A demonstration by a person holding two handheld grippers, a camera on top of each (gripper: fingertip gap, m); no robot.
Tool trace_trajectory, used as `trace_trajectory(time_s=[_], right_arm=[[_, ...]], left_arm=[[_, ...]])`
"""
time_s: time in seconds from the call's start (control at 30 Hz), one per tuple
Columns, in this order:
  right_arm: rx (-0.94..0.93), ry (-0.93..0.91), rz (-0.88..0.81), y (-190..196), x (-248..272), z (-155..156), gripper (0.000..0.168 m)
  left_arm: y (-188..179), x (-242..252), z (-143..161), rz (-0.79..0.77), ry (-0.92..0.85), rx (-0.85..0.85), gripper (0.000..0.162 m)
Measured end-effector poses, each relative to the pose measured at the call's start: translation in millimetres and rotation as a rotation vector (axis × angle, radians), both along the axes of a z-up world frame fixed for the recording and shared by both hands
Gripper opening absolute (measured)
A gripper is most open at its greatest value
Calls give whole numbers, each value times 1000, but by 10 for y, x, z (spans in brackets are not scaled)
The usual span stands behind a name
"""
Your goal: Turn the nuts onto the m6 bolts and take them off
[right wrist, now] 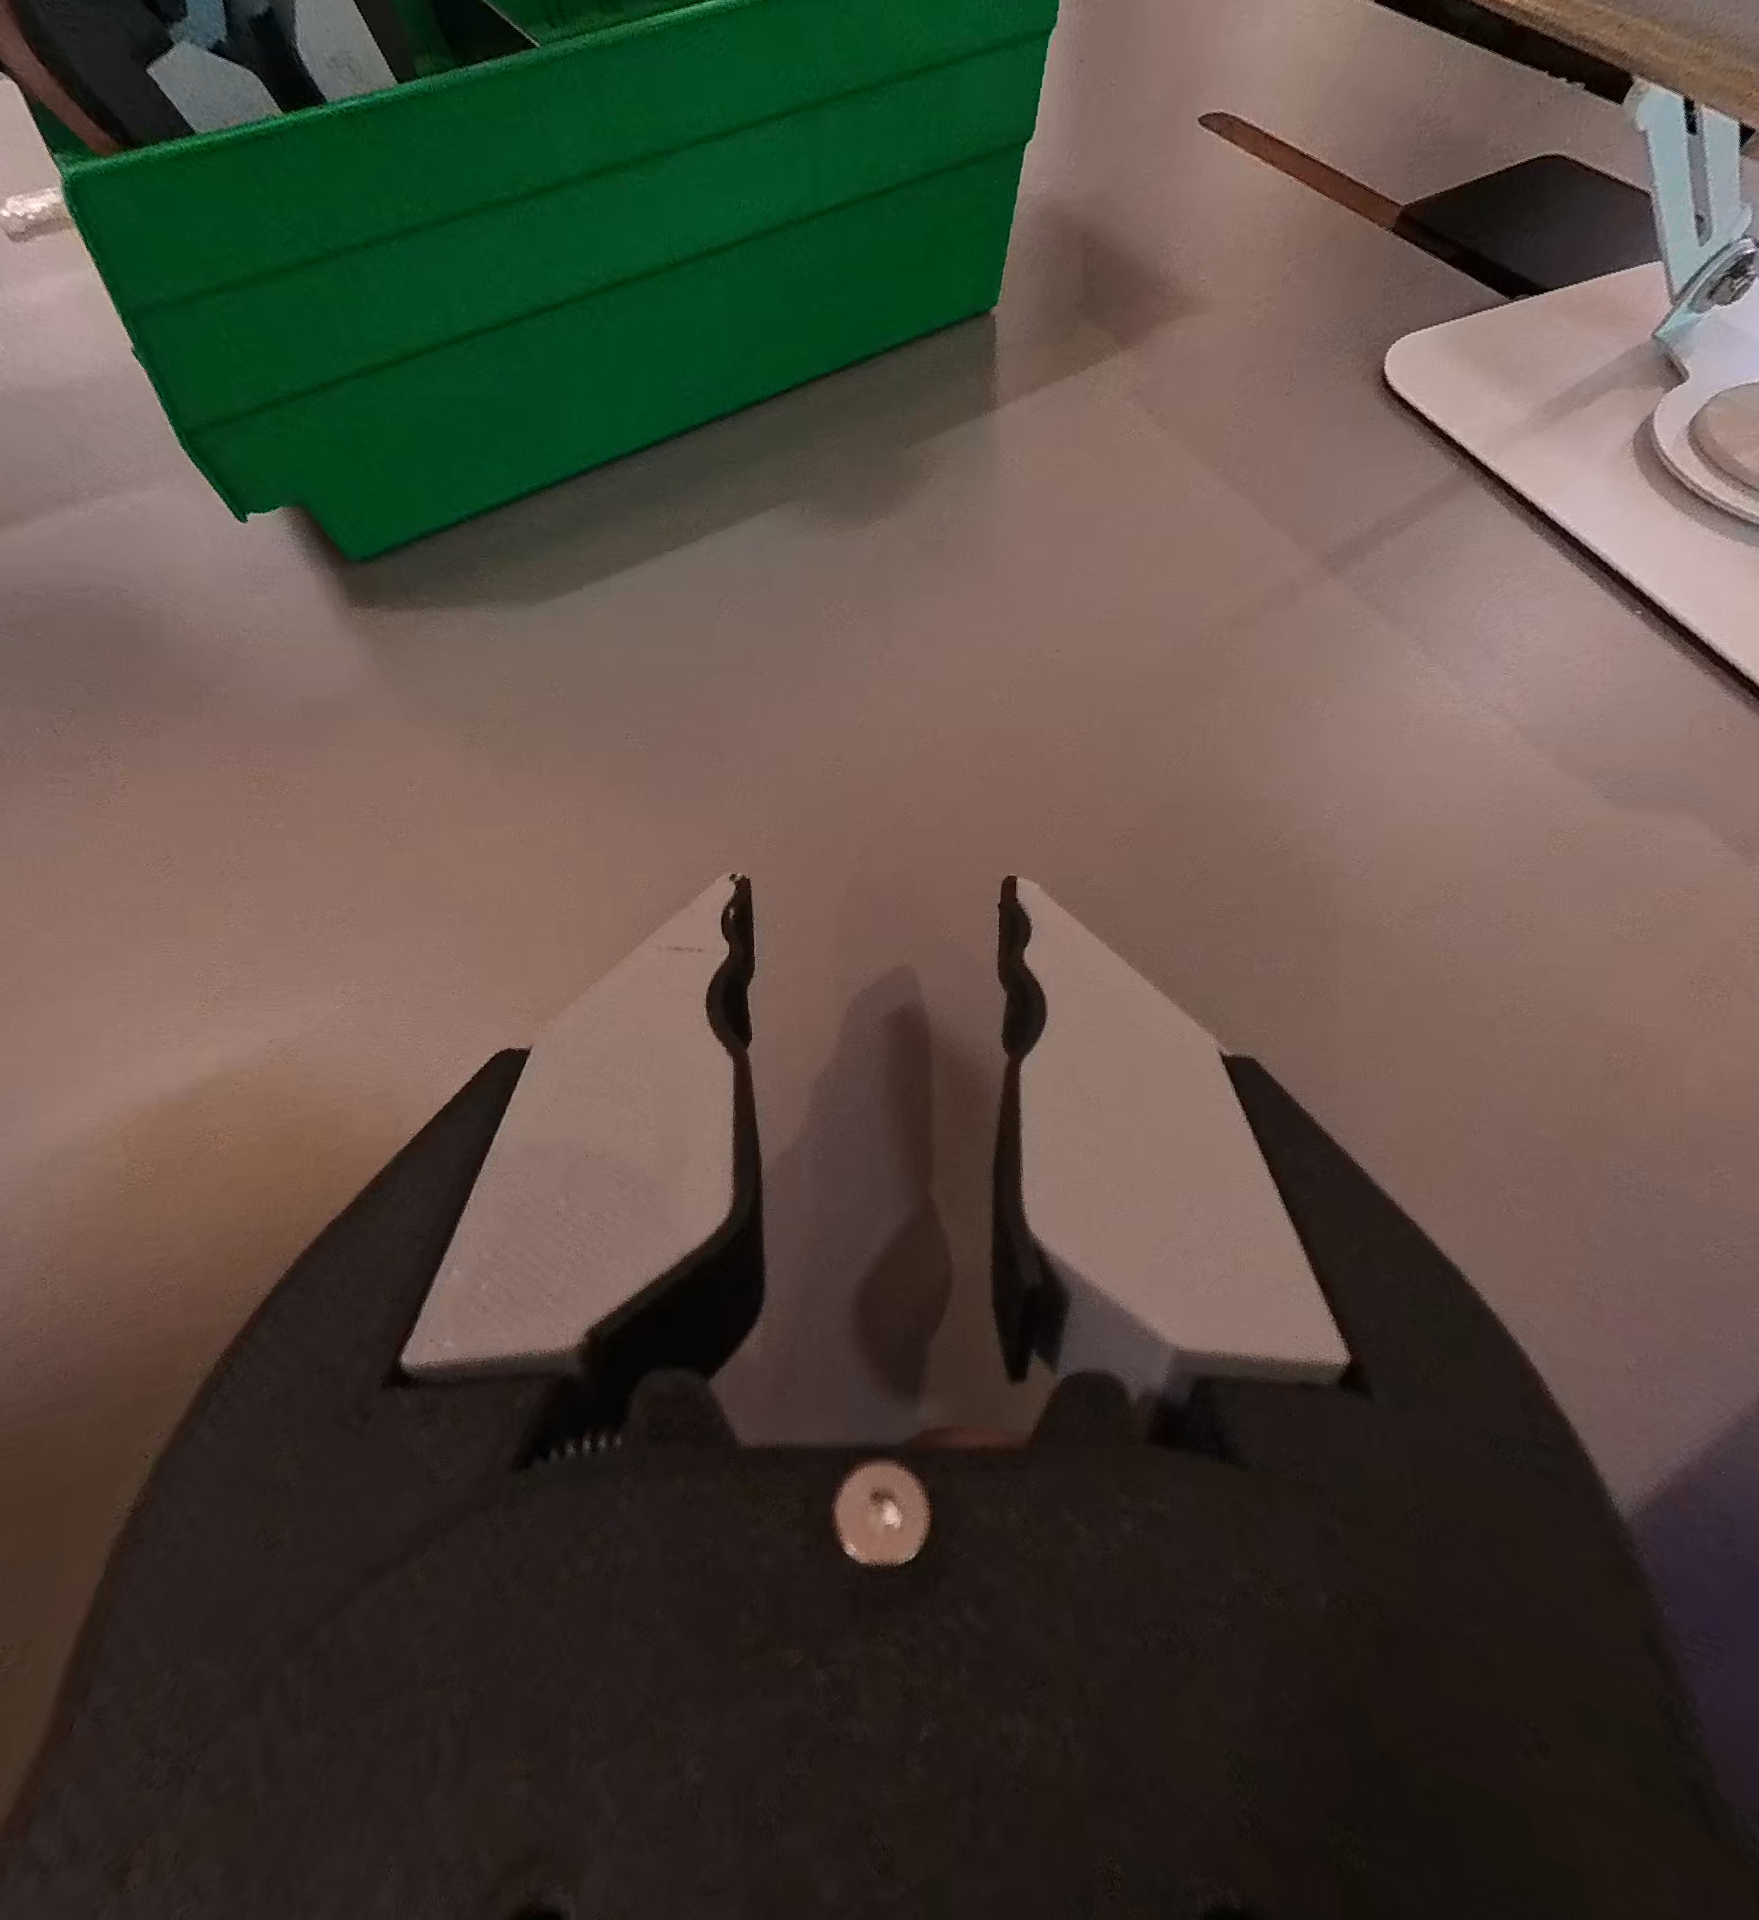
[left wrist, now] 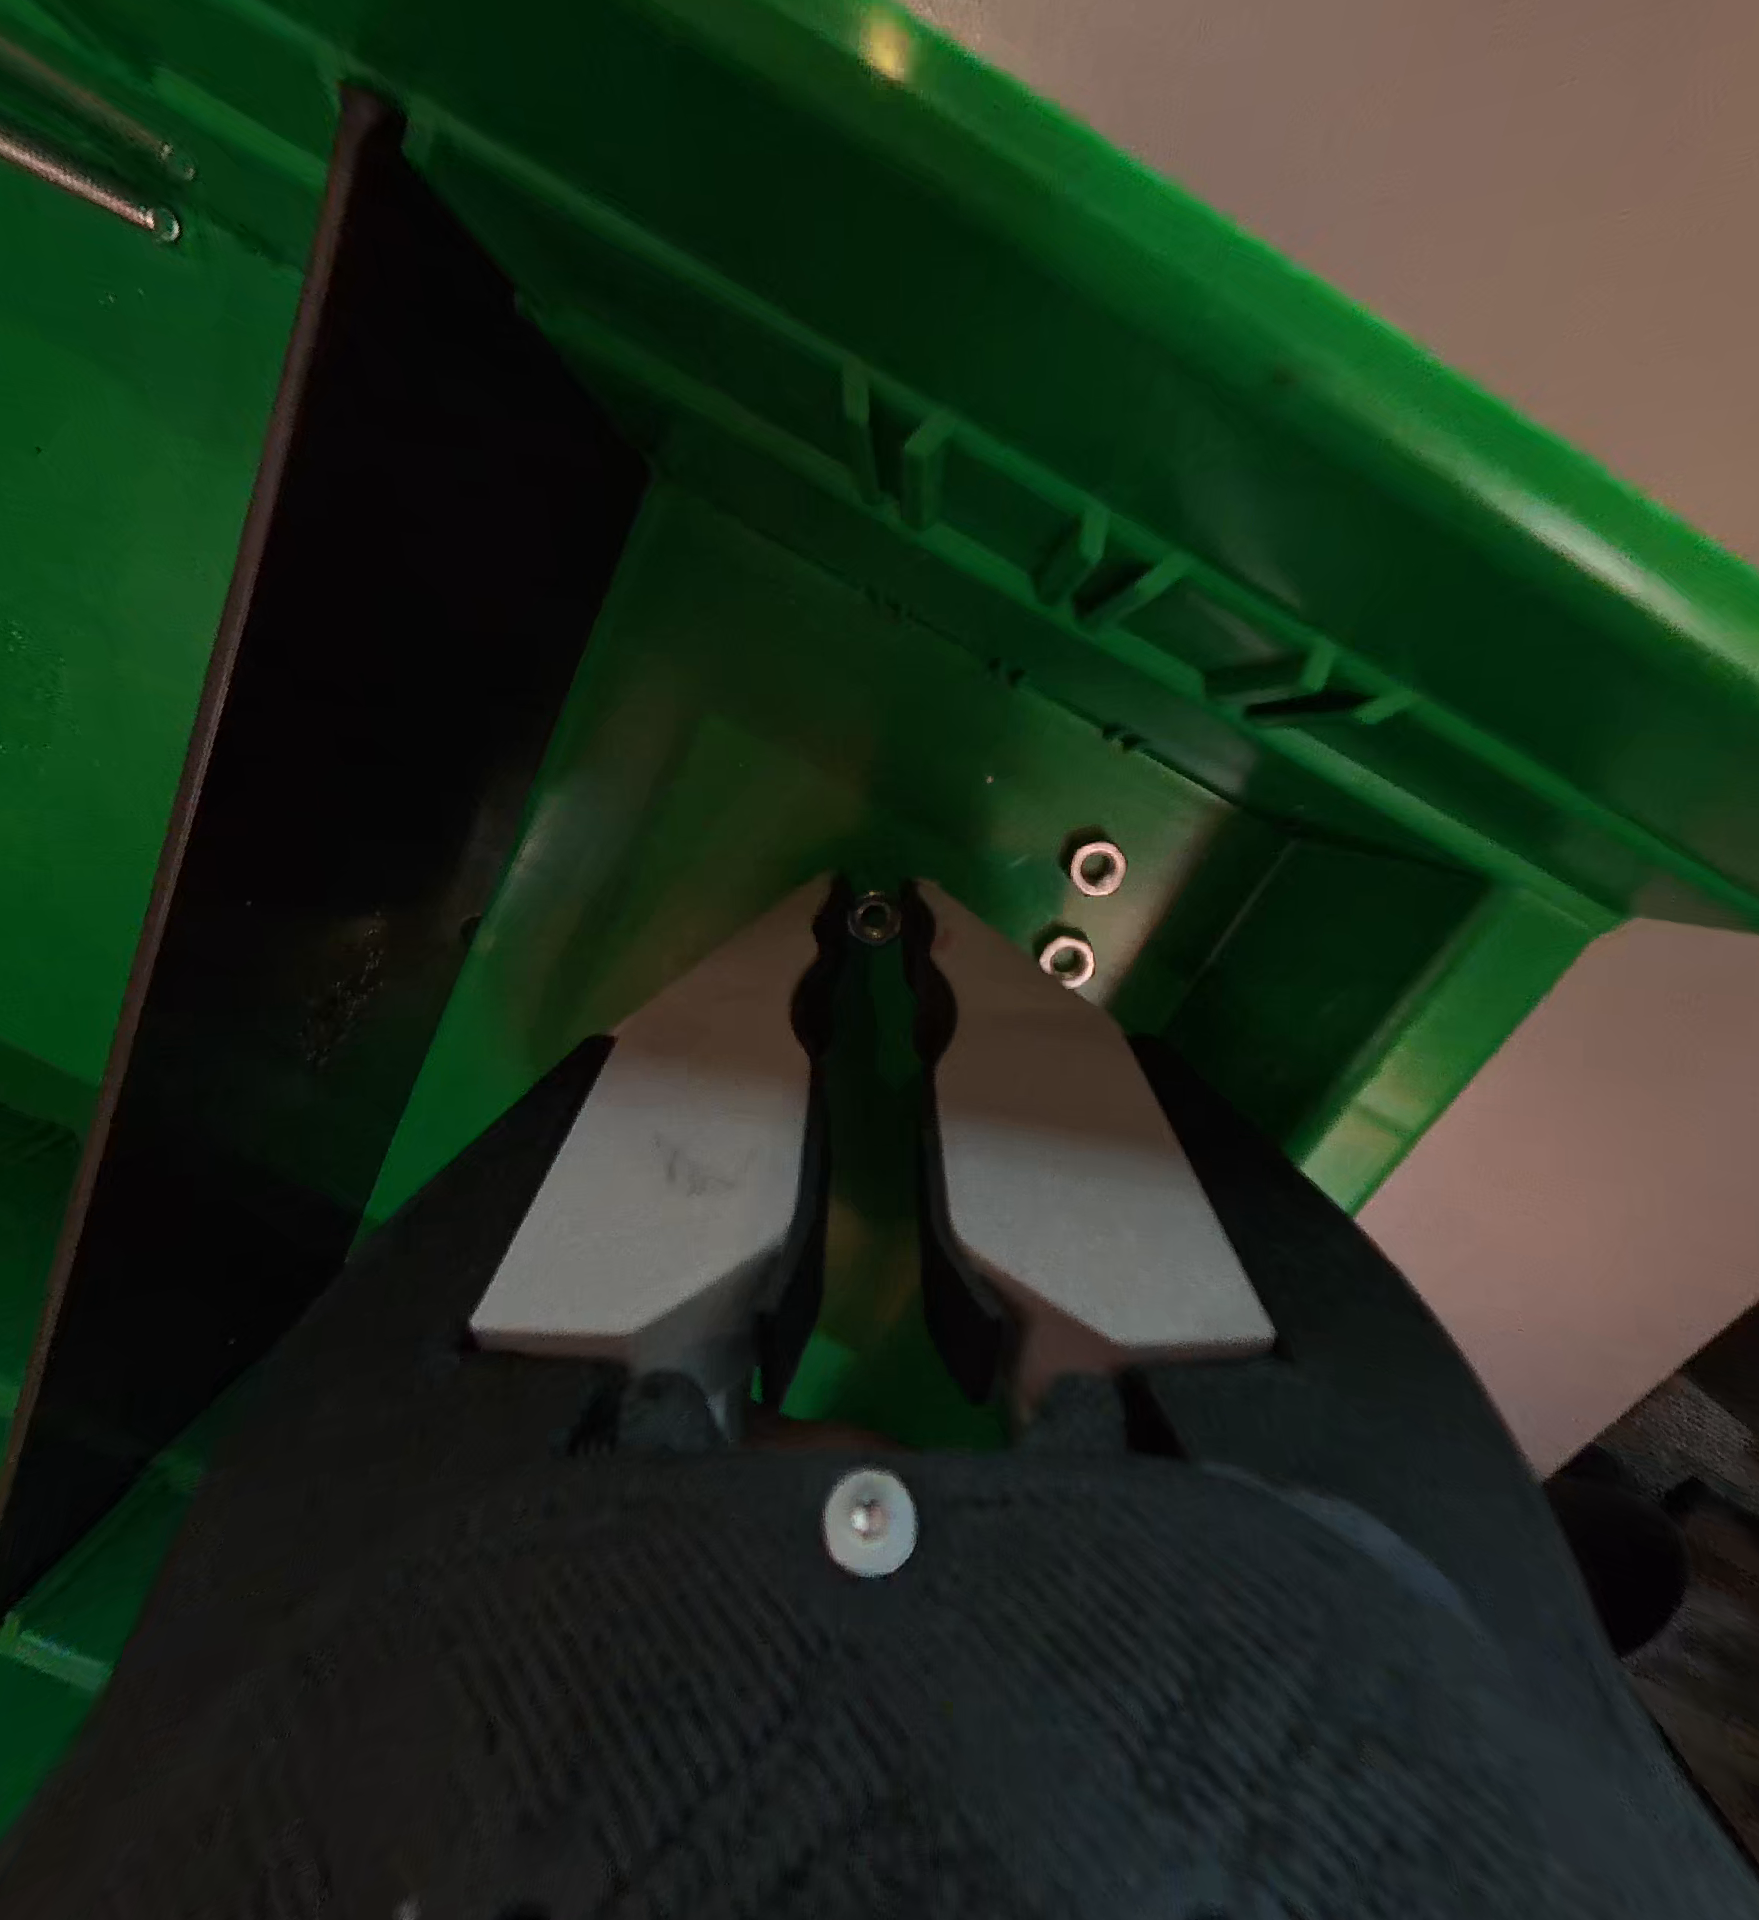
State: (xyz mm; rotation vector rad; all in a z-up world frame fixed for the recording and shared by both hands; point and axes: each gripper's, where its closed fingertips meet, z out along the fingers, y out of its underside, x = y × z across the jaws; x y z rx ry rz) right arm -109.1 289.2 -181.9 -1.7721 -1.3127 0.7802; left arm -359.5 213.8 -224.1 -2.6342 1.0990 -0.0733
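Observation:
In the left wrist view my left gripper (left wrist: pixel 873 914) reaches into the corner of a green bin (left wrist: pixel 1062 343), and its tips are closed on a small dark nut (left wrist: pixel 872 921). Two silvery nuts (left wrist: pixel 1096 865) (left wrist: pixel 1067 958) lie just to the right on the bin floor. Two bolts (left wrist: pixel 153 192) lie in the compartment at the top left. In the right wrist view my right gripper (right wrist: pixel 875 904) is open and empty over the grey table (right wrist: pixel 1166 779), well in front of the green bin (right wrist: pixel 563 270). The left gripper (right wrist: pixel 179 73) shows partly inside the bin.
A black divider (left wrist: pixel 335 779) splits the bin just left of my left gripper. A white stand base (right wrist: pixel 1540 468) with a metal bracket sits on the table at the right. A dark flat strip (right wrist: pixel 1374 197) lies behind it. The tips of one gripper are about 25 cm away from the tips of the other. The white stand base (right wrist: pixel 1540 468) lies some 25 cm from my right tips, 35 cm from my left tips.

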Motion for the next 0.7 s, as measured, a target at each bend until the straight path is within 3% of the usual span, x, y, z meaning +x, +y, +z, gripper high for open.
trace_trajectory(time_s=[0.27,0.7], right_arm=[[1,4,2,-7,0,11,44],[1,5,6,-22,-3,17,43]], left_arm=[[-11,-54,5,7,28,-9,18],[-20,-45,-3,6,9,-41,9]])
